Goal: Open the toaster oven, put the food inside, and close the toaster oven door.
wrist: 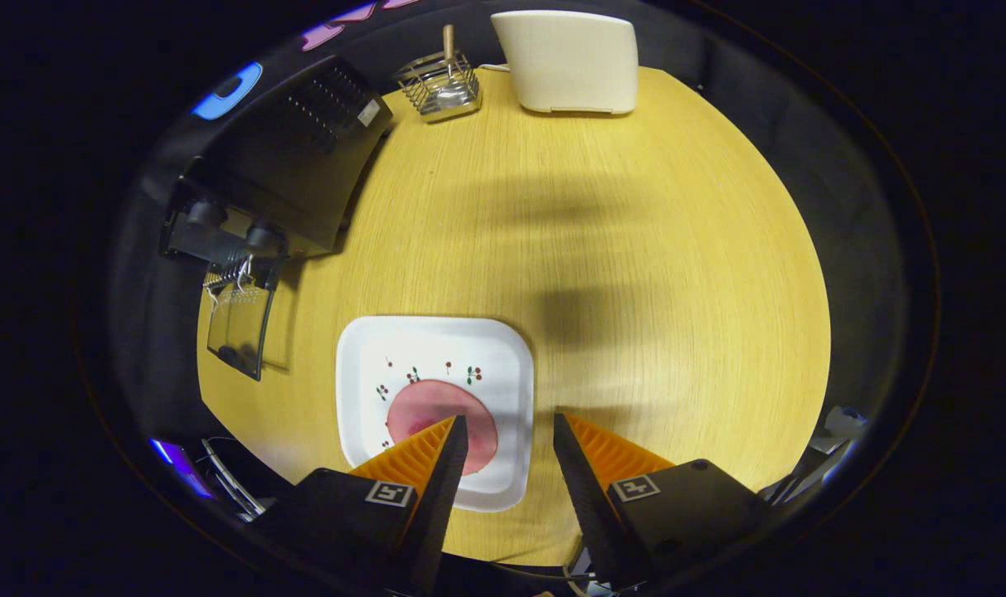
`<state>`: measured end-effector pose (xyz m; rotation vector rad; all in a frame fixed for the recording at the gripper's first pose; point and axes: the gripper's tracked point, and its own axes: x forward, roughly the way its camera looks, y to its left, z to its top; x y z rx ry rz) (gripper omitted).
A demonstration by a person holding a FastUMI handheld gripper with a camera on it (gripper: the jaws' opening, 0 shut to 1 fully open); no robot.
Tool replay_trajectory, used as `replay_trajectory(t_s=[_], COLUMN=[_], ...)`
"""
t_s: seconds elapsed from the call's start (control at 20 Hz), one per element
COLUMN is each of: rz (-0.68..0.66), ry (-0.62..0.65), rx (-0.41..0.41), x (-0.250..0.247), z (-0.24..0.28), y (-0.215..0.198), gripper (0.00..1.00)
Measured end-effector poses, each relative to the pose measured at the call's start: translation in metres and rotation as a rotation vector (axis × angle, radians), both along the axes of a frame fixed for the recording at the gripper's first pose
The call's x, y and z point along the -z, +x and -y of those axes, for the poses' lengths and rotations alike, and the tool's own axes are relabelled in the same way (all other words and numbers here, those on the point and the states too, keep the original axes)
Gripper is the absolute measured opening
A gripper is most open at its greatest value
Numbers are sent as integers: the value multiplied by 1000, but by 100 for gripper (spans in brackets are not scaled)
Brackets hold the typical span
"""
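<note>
So the oven door (239,330) is already hanging open, and the gripper (511,431) is hovering open-fingered over the plate (436,348), lining up to grab the pink food slice (440,414) next.

Gripper (511,424) jaws apart above white plate (503,365) holding pink food (436,406); toaster oven (295,157) door (239,327) open.

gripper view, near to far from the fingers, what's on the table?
Open gripper, nothing between its fingers → white square plate with a pink round slice of food → black toaster oven, door already down → wire basket → cream appliance at the far edge.
</note>
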<state>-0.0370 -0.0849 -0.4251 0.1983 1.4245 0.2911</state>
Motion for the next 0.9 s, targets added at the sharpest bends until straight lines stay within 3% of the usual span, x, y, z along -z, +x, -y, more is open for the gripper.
replay_trajectory(t_s=[0.05, 0.15, 0.25, 0.35, 0.5, 0.7, 0.9], rz=[-5, -8, -13, -19, -24, -97, -84], ry=[7, 16, 21, 37, 163, 342, 405], rx=[-12, 20, 21, 47, 88, 267, 343], x=[6, 7, 7, 20, 9, -3, -14], z=[-3, -2, 3, 6, 8, 19, 22], y=[-2, 1, 1, 1, 5, -6, -12], gripper=[72, 38, 36, 15, 6, 5, 5])
